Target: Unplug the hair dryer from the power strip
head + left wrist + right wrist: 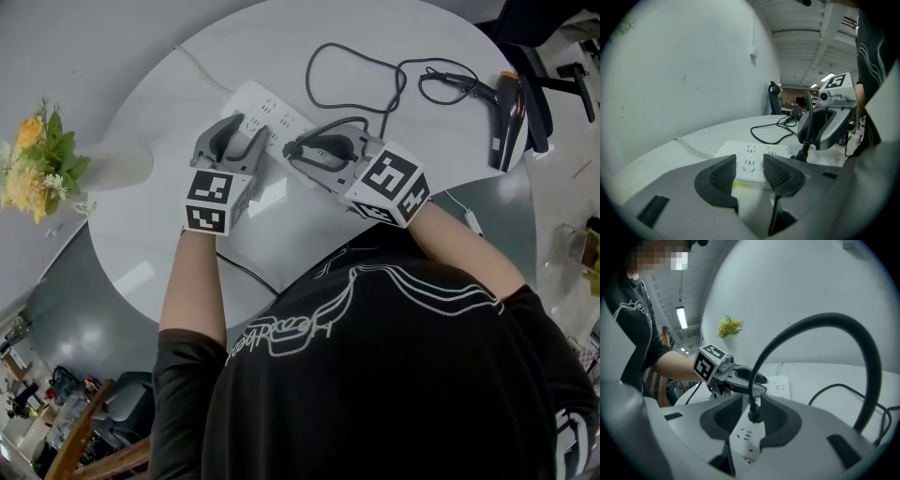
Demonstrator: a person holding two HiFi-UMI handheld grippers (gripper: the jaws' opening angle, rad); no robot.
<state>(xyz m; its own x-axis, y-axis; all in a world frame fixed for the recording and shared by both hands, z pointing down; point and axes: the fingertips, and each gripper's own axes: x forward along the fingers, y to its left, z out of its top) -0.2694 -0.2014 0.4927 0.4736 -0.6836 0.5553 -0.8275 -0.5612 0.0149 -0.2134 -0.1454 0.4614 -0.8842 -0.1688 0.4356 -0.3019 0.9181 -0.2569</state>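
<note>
A white power strip (270, 114) lies on the round white table (159, 253). The hair dryer's black plug (753, 414) stands in one of its sockets, and the black cord (375, 66) loops back to the black hair dryer (506, 112) at the far right. My right gripper (752, 420) is open, with the plug between its pads and a small gap on one side. My left gripper (751, 174) is open over the strip's near end (752, 157). Its fingers lie over a strip wider than the gap between them.
The strip's white lead (192, 66) runs off the table's far left. A bunch of yellow flowers (37, 164) stands beside the table at the left. A dark office chair (539, 66) is behind the dryer. A thin white cable (464, 216) lies by my right arm.
</note>
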